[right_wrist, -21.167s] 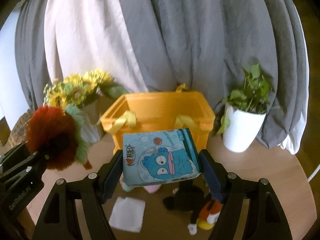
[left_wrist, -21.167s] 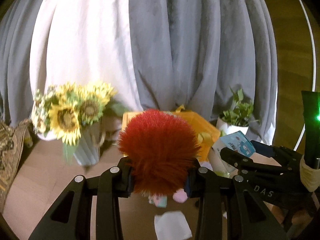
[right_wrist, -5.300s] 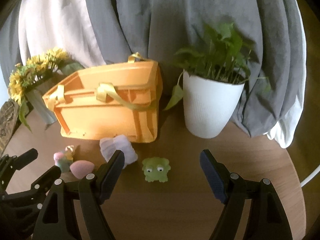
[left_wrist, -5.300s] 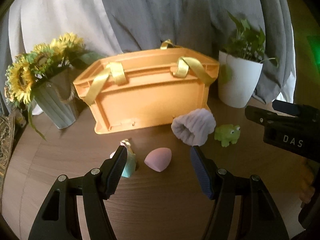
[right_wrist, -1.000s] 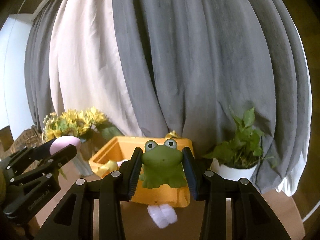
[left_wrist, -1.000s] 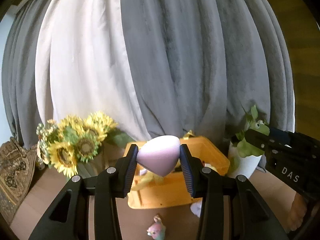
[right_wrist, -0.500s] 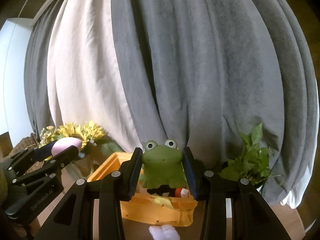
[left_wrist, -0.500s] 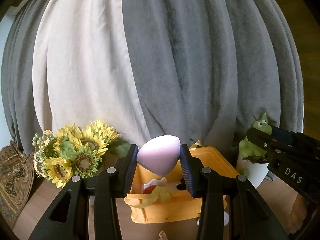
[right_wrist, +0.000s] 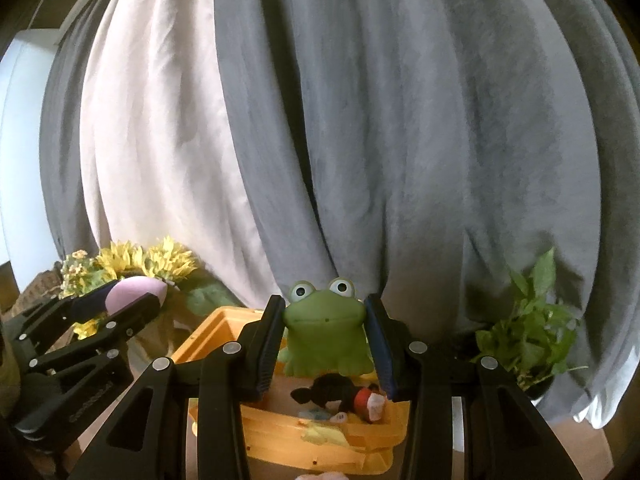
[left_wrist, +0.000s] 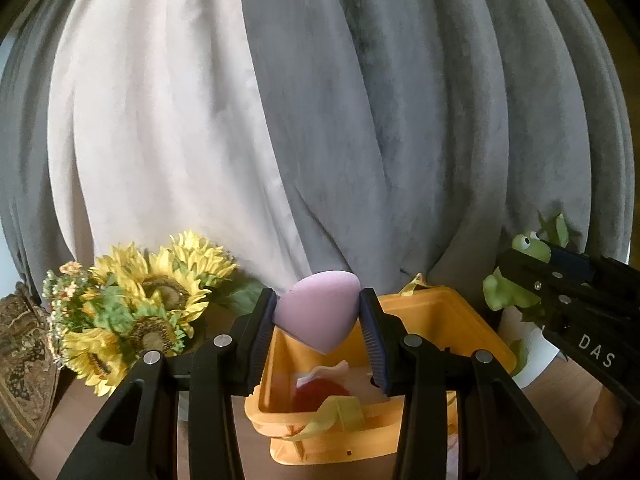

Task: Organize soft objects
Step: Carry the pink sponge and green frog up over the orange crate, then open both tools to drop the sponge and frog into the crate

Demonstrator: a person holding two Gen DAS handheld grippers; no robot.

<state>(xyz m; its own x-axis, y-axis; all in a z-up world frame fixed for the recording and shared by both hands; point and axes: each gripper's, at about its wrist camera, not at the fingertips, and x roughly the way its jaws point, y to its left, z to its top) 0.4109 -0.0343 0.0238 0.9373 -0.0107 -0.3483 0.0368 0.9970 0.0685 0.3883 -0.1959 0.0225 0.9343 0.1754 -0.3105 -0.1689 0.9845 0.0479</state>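
Googly-eyed green frog, lilac teardrop sponge

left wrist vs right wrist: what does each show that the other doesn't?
Left wrist only: a red fuzzy thing in the bin, and a woven mat at the left edge.

Right wrist only: a black plush in the bin, and the frog's face from the front.

Both: the left gripper shut on the sponge, the right gripper shut on the frog, the sunflowers, the curtain.
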